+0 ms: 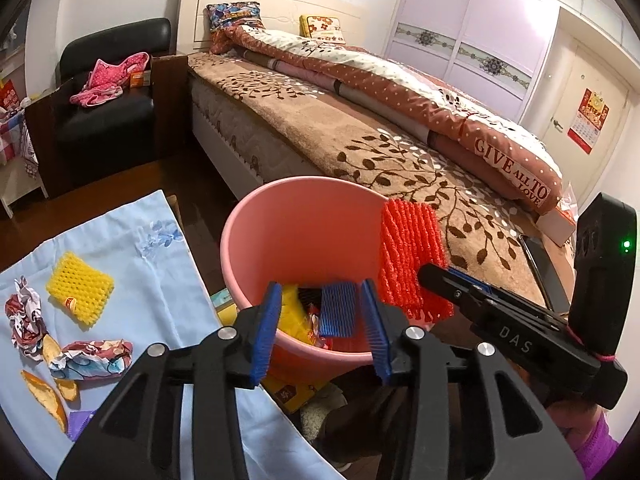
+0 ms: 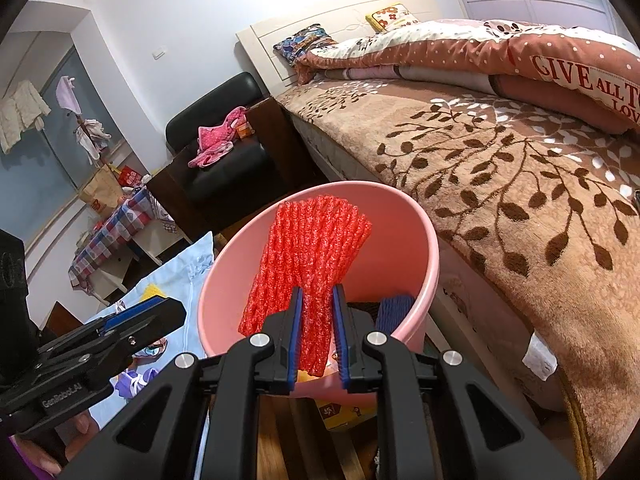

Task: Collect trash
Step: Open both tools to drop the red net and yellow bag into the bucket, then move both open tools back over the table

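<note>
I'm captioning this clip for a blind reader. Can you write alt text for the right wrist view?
The right gripper pinches a red foam net over a pink bucket beside a bed. A blue foam net lies inside the bucket, and the left gripper is at the left edge.

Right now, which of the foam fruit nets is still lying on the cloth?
The yellow foam net. The red net is held in the right gripper jaws, and the blue net lies inside the pink bucket.

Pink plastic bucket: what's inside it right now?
Inside the pink plastic bucket lie a blue foam net sleeve, yellow packaging and a dark item; the bottom beneath them is covered.
</note>
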`<state>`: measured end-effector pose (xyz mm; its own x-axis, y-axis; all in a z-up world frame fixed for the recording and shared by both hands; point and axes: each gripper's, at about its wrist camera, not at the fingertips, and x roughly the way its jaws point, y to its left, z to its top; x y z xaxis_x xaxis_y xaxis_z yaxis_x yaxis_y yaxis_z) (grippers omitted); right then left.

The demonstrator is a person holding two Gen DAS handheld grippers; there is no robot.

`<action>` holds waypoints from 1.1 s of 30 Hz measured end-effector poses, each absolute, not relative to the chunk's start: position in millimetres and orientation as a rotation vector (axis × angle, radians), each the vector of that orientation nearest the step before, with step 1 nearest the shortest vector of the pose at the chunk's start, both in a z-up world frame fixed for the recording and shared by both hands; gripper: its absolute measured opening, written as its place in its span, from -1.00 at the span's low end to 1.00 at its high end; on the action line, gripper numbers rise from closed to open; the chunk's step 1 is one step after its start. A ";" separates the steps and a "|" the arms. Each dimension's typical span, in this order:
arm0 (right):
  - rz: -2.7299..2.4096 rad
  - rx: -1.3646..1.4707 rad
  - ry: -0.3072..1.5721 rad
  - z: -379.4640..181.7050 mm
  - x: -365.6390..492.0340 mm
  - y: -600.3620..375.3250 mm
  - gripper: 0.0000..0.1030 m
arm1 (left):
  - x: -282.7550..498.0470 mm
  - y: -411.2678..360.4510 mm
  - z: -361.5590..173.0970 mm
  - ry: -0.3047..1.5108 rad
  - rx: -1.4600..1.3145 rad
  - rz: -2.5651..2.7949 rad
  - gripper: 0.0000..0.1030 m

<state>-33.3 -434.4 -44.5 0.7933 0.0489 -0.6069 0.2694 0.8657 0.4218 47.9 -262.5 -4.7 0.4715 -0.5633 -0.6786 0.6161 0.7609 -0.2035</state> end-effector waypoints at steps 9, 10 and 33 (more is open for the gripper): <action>-0.141 0.528 0.635 -42.1 -37.2 -435.0 -0.29 | 45.2 -256.9 -3.5 0.811 0.060 -0.726 -0.20; -0.141 0.527 0.635 -41.4 -37.5 -434.5 -0.28 | 45.0 -255.2 -3.2 0.812 0.059 -0.725 -0.20; 0.060 0.420 0.651 -22.7 -34.1 -354.5 -0.29 | 45.2 -147.6 31.2 0.734 -0.004 -0.535 -0.20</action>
<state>-34.1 -354.5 -22.7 0.7968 0.1839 -0.5756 0.0762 0.9144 0.3976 45.2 -147.6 31.2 0.6155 -0.4658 -0.6358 0.4629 0.8665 -0.1868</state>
